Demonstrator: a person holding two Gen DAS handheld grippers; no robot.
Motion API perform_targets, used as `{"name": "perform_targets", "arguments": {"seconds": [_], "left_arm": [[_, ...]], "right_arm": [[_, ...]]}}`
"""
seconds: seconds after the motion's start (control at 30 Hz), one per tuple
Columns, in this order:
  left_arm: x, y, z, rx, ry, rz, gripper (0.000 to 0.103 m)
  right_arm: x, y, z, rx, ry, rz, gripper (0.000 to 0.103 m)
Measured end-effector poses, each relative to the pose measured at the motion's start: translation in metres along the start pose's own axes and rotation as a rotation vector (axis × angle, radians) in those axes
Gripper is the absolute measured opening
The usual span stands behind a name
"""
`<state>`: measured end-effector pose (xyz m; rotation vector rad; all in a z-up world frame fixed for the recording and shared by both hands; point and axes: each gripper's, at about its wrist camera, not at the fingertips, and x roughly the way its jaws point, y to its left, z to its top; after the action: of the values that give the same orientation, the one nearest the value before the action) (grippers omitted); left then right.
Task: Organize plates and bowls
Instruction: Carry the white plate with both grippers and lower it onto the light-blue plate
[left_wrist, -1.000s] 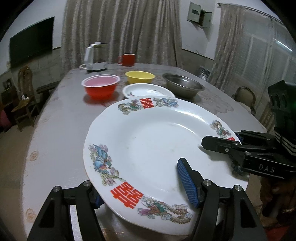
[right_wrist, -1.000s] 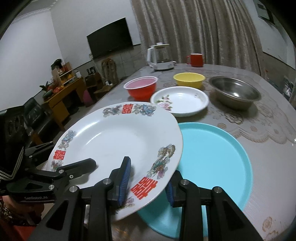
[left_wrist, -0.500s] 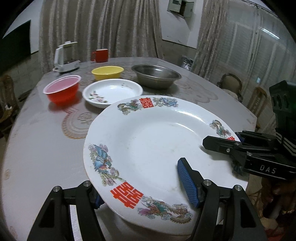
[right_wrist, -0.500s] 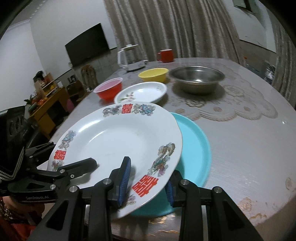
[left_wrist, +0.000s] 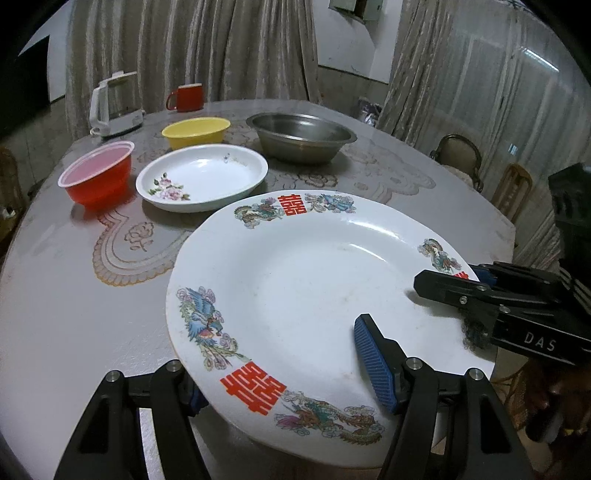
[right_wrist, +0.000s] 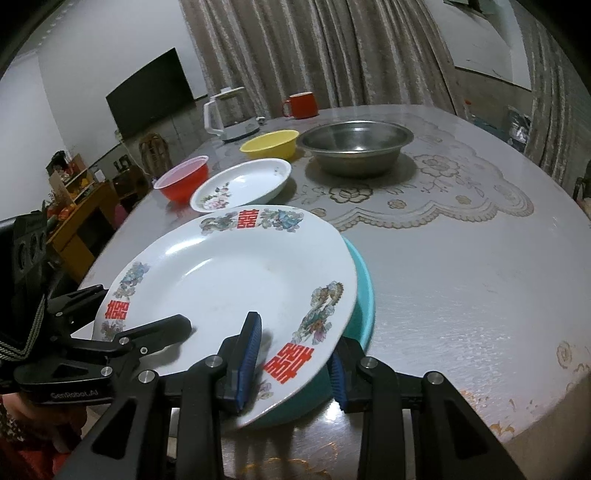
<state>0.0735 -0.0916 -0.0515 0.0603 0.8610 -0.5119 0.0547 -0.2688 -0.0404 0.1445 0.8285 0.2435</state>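
Left wrist view. Left gripper (left_wrist: 284, 373) clamped on the near rim of a large white plate (left_wrist: 314, 288) with red double-happiness characters and dragon-and-phoenix decals; blue-padded finger (left_wrist: 373, 360) on the plate's upper face, the other finger under the rim at lower left. Right gripper (left_wrist: 465, 280) entering from the right edge, one black finger lying over the plate's right rim. Plate tilted slightly, near the round table's (left_wrist: 74, 288) close edge. Whether it rests on anything not visible here. Beyond it: white floral dish (left_wrist: 202, 177), just past the big plate's far rim. Red bowl (left_wrist: 98, 177) just left of the dish. Yellow bowl (left_wrist: 195, 131) behind the dish, steel basin (left_wrist: 301, 134) to its right. White kettle (left_wrist: 116, 103) and red mug (left_wrist: 186, 96) at the far side. Lace-patterned cloth (left_wrist: 125, 243) under a clear table cover. Curtains (left_wrist: 192, 48) behind.

Right wrist view. Right gripper (right_wrist: 293, 360) closed on the large plate's (right_wrist: 236, 277) near rim, by a red character; blue pad on top, second pad underneath. Left gripper (right_wrist: 147, 332) gripping the rim at left. Teal plate (right_wrist: 364, 291) lying on the table (right_wrist: 461, 288) directly under the large plate, showing only as a crescent along its right and lower edge. Contact between the two not clear. Same floral dish (right_wrist: 242, 184), red bowl (right_wrist: 183, 182), yellow bowl (right_wrist: 269, 143), steel basin (right_wrist: 356, 146), kettle (right_wrist: 227, 114) and mug (right_wrist: 301, 105) farther back. Dark television (right_wrist: 149, 98) on the left wall.
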Motion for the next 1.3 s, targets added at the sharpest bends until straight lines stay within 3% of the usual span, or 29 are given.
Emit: {"name": "perform_targets", "arguments": {"seconds": [0.27, 0.97, 1.3], "left_arm": [[0.011, -0.006, -0.001, 0.024, 0.029, -0.007, 0.076], [-0.010, -0.012, -0.012, 0.056, 0.037, 0.028, 0.077], [-0.017, -0.011, -0.014, 0.055, 0.035, 0.046, 0.079]], "right_arm": [[0.003, -0.010, 0.002, 0.026, 0.004, -0.035, 0.033], [-0.005, -0.006, -0.006, -0.040, 0.022, -0.080, 0.033], [-0.009, -0.005, -0.008, -0.008, 0.032, -0.062, 0.036]]}}
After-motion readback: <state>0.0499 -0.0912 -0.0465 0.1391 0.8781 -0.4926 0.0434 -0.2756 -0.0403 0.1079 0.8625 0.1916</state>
